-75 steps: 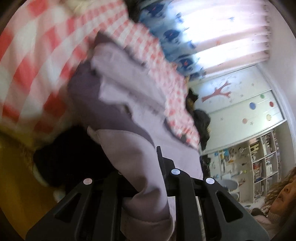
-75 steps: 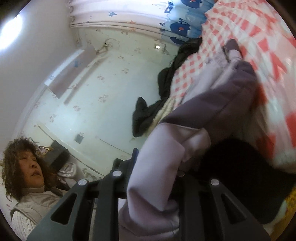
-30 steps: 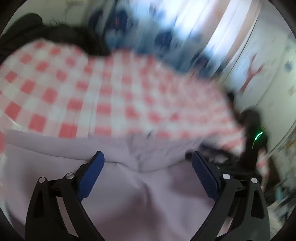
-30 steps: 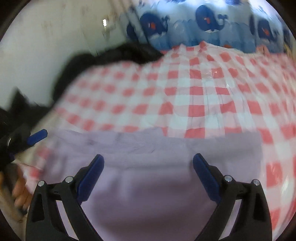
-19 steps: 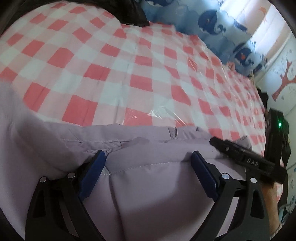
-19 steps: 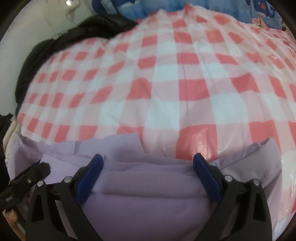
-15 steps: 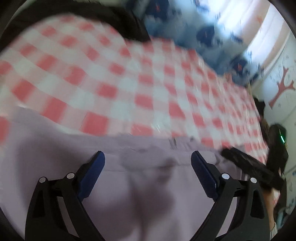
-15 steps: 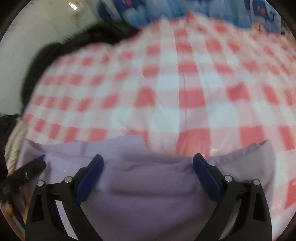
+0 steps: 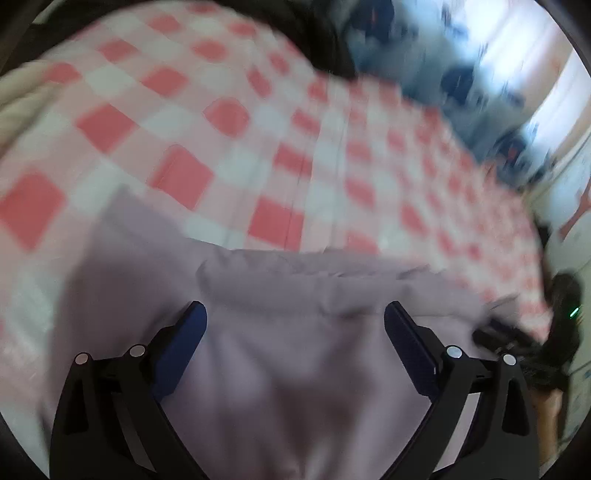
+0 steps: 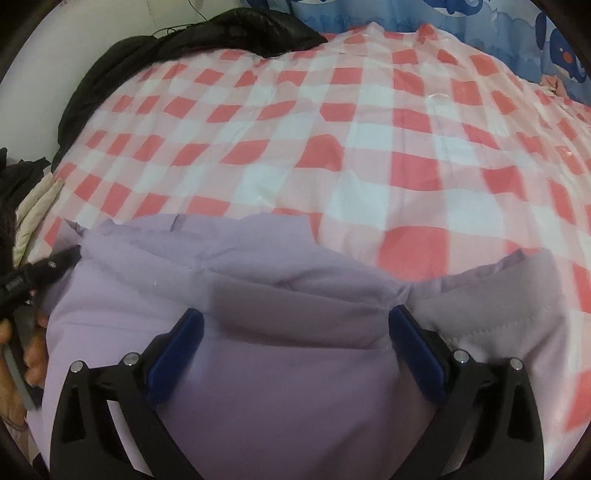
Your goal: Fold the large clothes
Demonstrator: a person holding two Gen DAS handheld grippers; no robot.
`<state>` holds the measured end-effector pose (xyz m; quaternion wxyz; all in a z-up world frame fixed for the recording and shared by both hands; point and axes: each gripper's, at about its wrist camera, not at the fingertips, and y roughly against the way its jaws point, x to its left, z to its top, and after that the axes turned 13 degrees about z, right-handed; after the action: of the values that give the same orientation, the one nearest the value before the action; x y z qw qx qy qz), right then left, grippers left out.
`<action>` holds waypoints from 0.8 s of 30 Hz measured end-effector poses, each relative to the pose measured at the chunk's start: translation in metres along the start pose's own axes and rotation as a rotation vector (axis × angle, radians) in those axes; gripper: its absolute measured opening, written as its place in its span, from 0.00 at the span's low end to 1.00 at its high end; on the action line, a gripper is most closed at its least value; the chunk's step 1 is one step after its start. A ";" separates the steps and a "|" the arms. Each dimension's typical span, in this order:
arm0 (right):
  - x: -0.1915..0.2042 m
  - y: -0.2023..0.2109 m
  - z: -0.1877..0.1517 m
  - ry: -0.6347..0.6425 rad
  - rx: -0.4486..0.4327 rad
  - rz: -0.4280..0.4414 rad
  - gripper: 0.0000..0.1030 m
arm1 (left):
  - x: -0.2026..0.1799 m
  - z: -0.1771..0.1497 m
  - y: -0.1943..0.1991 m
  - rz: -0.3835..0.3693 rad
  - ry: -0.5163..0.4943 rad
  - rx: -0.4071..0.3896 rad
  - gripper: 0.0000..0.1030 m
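Observation:
A lilac padded jacket [image 10: 280, 295] lies folded on the red-and-white checked bedspread [image 10: 332, 129], filling the lower half of both views; it also shows in the blurred left wrist view [image 9: 295, 332]. My right gripper [image 10: 295, 321] is open, its blue-padded fingers spread just above the jacket. My left gripper [image 9: 293, 315] is open too, hovering over the jacket's near part. The other gripper's black tip shows at the left edge of the right wrist view [image 10: 37, 277] and at the right edge of the left wrist view [image 9: 517, 339].
A black garment [image 10: 184, 44] is heaped at the far left corner of the bed by the white wall. Blue whale-print curtains [image 10: 480, 18] hang behind the bed. A cream garment [image 10: 33, 210] lies at the bed's left edge.
Both grippers let go of the jacket, which now lies on the bed, and stand open over it. Over the last half second the left view swung sideways and is blurred.

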<state>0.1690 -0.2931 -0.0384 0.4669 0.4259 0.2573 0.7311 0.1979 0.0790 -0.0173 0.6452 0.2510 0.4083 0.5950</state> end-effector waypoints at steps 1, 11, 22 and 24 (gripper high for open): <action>0.004 0.017 -0.003 -0.001 -0.028 -0.003 0.93 | 0.007 -0.003 0.018 -0.005 0.007 -0.031 0.90; -0.022 0.027 -0.050 -0.053 -0.130 -0.100 0.95 | 0.041 -0.037 -0.002 0.073 -0.023 -0.028 0.90; -0.025 0.063 -0.104 -0.049 -0.205 -0.130 0.95 | 0.047 -0.074 0.027 0.111 -0.073 -0.083 0.92; -0.025 0.060 -0.099 -0.055 -0.191 -0.140 0.95 | 0.042 -0.075 0.028 0.143 -0.097 -0.089 0.92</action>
<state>0.0612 -0.3395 -0.0515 0.5621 0.3804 0.2028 0.7058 0.1181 0.1127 -0.0447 0.6305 0.2791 0.3309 0.6442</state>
